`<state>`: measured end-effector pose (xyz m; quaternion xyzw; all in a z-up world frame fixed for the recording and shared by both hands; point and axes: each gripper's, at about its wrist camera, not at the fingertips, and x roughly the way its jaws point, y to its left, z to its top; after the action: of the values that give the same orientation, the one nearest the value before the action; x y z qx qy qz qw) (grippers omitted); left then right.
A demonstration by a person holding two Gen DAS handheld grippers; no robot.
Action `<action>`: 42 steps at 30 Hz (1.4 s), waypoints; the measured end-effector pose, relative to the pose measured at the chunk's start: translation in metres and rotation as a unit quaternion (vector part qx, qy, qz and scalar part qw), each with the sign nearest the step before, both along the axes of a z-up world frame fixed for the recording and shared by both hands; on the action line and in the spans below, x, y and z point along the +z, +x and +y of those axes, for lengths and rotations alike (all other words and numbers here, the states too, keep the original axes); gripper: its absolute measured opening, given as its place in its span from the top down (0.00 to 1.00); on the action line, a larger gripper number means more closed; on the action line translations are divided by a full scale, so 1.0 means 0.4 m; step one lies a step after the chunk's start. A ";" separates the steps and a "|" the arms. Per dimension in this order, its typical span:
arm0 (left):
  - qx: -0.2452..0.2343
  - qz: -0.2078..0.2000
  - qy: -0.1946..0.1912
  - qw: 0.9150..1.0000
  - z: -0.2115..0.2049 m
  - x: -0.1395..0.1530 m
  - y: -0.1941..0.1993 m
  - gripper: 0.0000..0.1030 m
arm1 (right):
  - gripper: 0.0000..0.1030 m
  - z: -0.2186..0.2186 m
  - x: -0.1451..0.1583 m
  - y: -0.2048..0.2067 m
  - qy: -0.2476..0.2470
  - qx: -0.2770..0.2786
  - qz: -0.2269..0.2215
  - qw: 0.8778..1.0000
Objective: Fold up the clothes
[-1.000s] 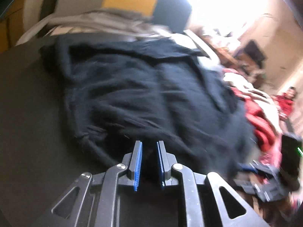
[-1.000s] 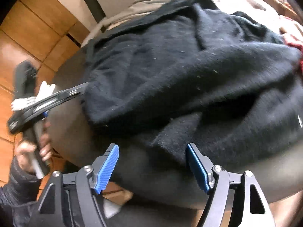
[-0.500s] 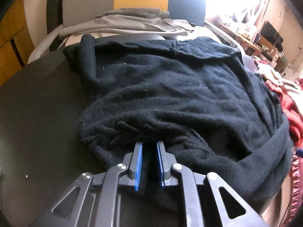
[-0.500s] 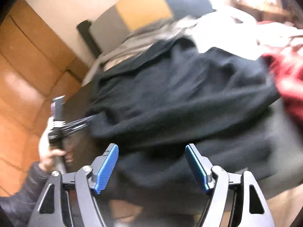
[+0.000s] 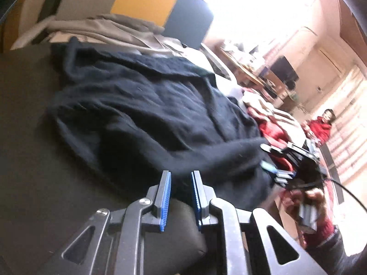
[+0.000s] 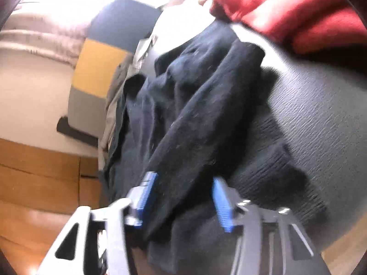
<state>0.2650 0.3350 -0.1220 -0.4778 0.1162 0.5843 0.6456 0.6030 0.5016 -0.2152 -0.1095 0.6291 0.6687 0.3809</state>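
A black knitted sweater (image 5: 146,119) lies bunched on a dark round table (image 5: 29,151), covering most of its middle and right side. At the far left edge of the table, behind the sweater, is a heap of beige cloth (image 5: 107,32), and behind that a cushion with grey, yellow and dark blue panels (image 5: 146,4).

The left gripper (image 5: 181,197) sits at the near edge of the sweater. Its 2 blue-padded fingers (image 5: 165,199) are close together with a narrow gap, and dark fabric lies between them; whether they are actually pinching it cannot be told.

Further right, red clothes (image 5: 275,133) are piled past the sweater. At the far right, a hand (image 5: 305,204) holds the right gripper (image 6: 183,199) at the sweater's right edge.

In the right wrist view, which is blurred, that gripper's 2 blue fingers (image 6: 221,204) are spread wide apart, released, with a fold of the sweater (image 6: 197,105) running between them. The red clothes (image 6: 286,9) lie beyond it, on the table (image 6: 321,119).
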 end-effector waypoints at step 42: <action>-0.144 -0.089 -0.057 0.984 0.221 -0.107 0.260 0.65 | 0.77 -0.173 0.171 -0.065 0.116 0.228 -0.146 0.956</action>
<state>0.3689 0.4235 -0.1649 -0.5425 0.1593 0.4331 0.7020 0.5768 0.4323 -0.1469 -0.3014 0.4432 0.7826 0.3166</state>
